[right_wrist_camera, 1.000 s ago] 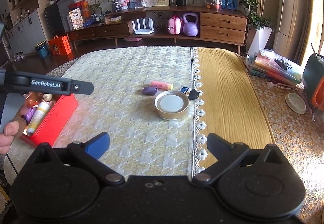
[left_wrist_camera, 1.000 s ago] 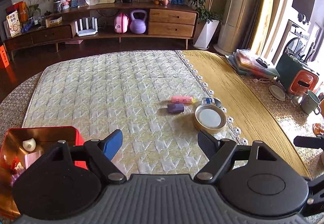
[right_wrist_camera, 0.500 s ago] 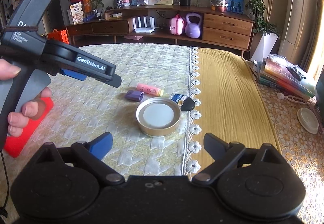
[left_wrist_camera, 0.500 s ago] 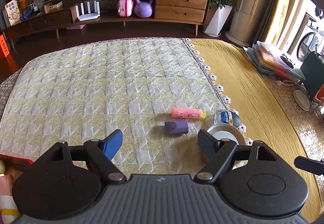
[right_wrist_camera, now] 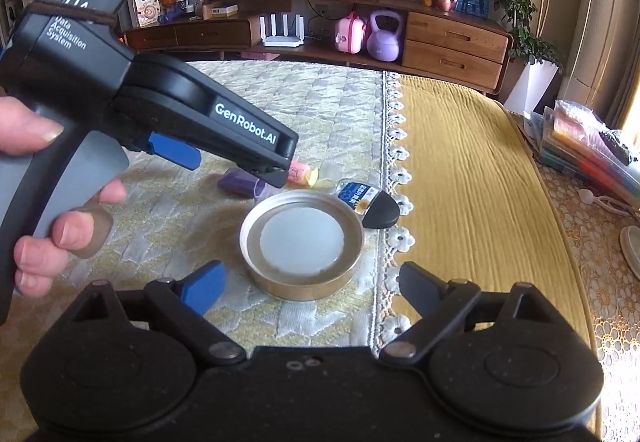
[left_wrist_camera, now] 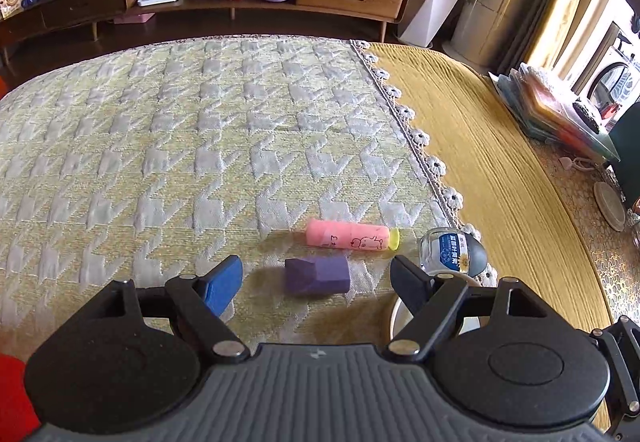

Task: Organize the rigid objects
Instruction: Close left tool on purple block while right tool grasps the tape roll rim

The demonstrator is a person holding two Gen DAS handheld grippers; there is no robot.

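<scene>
left gripper (left_wrist_camera: 316,276): jaws wide open, empty, above purple block (left_wrist_camera: 317,275)
right gripper (right_wrist_camera: 308,282): fingers spread wide, empty, round tin lid (right_wrist_camera: 301,244) ahead between them
obstruction: left gripper body blocks part of purple block and pink tube (left_wrist_camera: 347,237) in right view
pink tube: lying flat just behind purple block
small bottle (left_wrist_camera: 452,251): on its side, dark cap, beside lid
lid contents: white liner only
surface: quilted cloth (left_wrist_camera: 160,146), yellow cover (left_wrist_camera: 500,178) alongside
left-view lower corner: red shape (left_wrist_camera: 12,398), cannot tell what
</scene>
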